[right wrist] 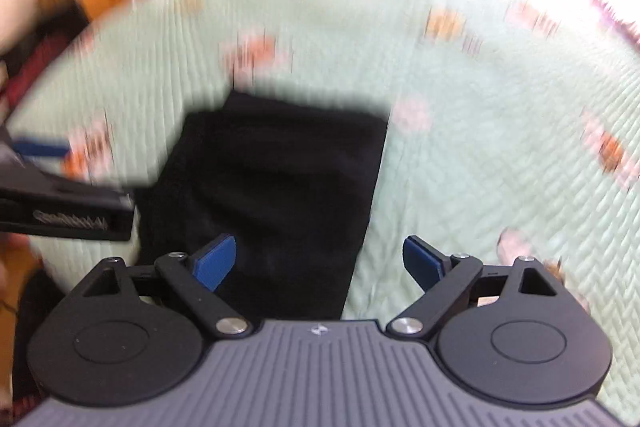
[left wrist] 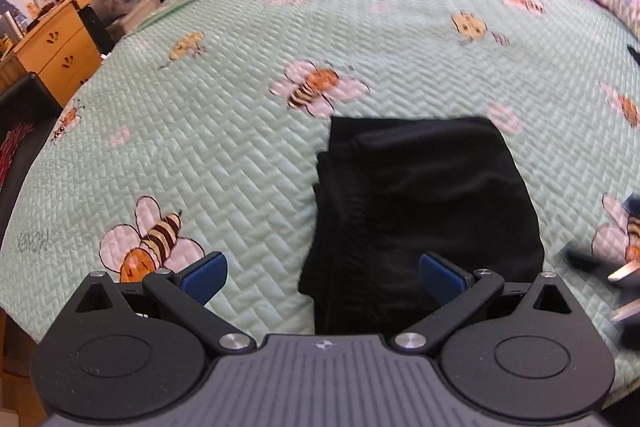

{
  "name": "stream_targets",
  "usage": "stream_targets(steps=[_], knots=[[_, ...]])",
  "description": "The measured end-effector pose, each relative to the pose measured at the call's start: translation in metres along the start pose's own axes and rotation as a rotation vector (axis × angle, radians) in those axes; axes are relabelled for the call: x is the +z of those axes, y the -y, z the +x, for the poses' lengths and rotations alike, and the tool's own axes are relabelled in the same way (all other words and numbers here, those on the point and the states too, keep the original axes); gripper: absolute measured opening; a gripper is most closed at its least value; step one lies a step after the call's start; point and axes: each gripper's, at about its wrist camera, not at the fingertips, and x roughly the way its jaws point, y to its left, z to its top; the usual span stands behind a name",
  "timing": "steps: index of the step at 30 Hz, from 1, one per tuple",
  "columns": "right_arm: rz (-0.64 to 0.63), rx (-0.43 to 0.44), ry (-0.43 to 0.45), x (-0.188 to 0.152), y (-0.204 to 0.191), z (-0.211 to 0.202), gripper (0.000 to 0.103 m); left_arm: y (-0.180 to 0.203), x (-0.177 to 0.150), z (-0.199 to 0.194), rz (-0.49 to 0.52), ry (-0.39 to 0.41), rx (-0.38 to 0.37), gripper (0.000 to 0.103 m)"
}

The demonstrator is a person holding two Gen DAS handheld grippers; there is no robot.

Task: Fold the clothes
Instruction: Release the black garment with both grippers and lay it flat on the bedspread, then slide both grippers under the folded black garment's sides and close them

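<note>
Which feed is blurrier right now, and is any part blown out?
Right wrist view: heavy motion smear over the bedspread, black garment edges soft. Left wrist view: mostly sharp; glare washes out the top right corner, and the right tool is blurred.

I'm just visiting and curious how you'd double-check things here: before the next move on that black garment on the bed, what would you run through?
1. Left gripper jaws wide apart, nothing between them: ok.
2. Right gripper jaws wide apart, nothing pinched: ok.
3. Black garment lying folded in a compact rectangle on the bee-print quilt: ok.
4. Garment's edges lined up: left side shows stepped layers, so not ok.
5. Quilt around the garment free of other clothes: ok as far as the views reach.
6. Right wrist view sharp enough to aim by: not ok, it is blurred.
</note>
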Motion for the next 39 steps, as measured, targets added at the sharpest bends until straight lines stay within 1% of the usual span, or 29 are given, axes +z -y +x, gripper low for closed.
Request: stream_targets(steps=[1, 2, 3, 5, 8, 10, 12, 16, 18, 21, 23, 27, 30, 33, 35, 37, 39], knots=[[0.022, 0.010, 0.111, -0.004, 0.006, -0.014, 0.092, -0.003, 0.000, 0.001, -0.005, 0.004, 0.005, 0.102], [0.047, 0.014, 0.215, -0.010, 0.012, -0.025, 0.096, -0.005, 0.001, 0.002, -0.009, 0.004, 0.008, 0.102], [0.092, 0.063, 0.254, -0.015, 0.021, -0.027, 0.103, -0.007, 0.002, 0.003, -0.013, 0.004, 0.011, 0.102], [0.181, 0.163, 0.332, -0.025, 0.040, -0.031, 0.103, -0.009, 0.002, 0.004, -0.014, 0.008, 0.009, 0.102], [0.332, 0.317, 0.239, -0.026, 0.061, -0.014, 0.103, -0.008, 0.001, 0.004, 0.001, 0.012, 0.016, 0.102], [0.356, 0.313, 0.231, -0.027, 0.063, -0.009, 0.103, -0.007, 0.000, 0.005, 0.006, 0.008, 0.015, 0.102], [0.340, 0.292, 0.242, -0.028, 0.063, -0.007, 0.103, -0.009, 0.000, 0.009, 0.007, 0.000, 0.014, 0.102], [0.390, 0.338, 0.238, -0.033, 0.073, 0.003, 0.103, -0.012, -0.001, 0.020, 0.001, -0.013, 0.019, 0.102], [0.447, 0.393, 0.199, -0.038, 0.079, 0.008, 0.103, -0.013, -0.001, 0.024, 0.003, -0.020, 0.013, 0.102], [0.454, 0.392, 0.165, -0.035, 0.077, 0.017, 0.103, -0.014, -0.001, 0.028, 0.006, -0.022, -0.004, 0.102], [0.472, 0.441, 0.148, -0.034, 0.074, 0.023, 0.103, -0.016, -0.001, 0.032, 0.004, -0.025, -0.016, 0.102], [0.594, 0.602, 0.058, -0.038, 0.078, 0.046, 0.103, -0.025, -0.002, 0.047, -0.001, -0.055, -0.048, 0.102], [0.664, 0.632, 0.021, -0.044, 0.083, 0.059, 0.103, -0.039, -0.005, 0.057, -0.049, -0.063, -0.070, 0.102], [0.730, 0.674, 0.014, -0.050, 0.091, 0.065, 0.103, -0.054, -0.005, 0.066, -0.109, -0.073, -0.095, 0.102], [0.761, 0.704, 0.017, -0.052, 0.095, 0.067, 0.103, -0.061, -0.004, 0.071, -0.136, -0.079, -0.092, 0.102], [0.759, 0.703, 0.014, -0.050, 0.098, 0.068, 0.103, -0.064, -0.001, 0.074, -0.140, -0.081, -0.078, 0.102], [0.760, 0.717, 0.016, -0.050, 0.100, 0.067, 0.103, -0.064, 0.004, 0.076, -0.122, -0.078, -0.071, 0.101]])
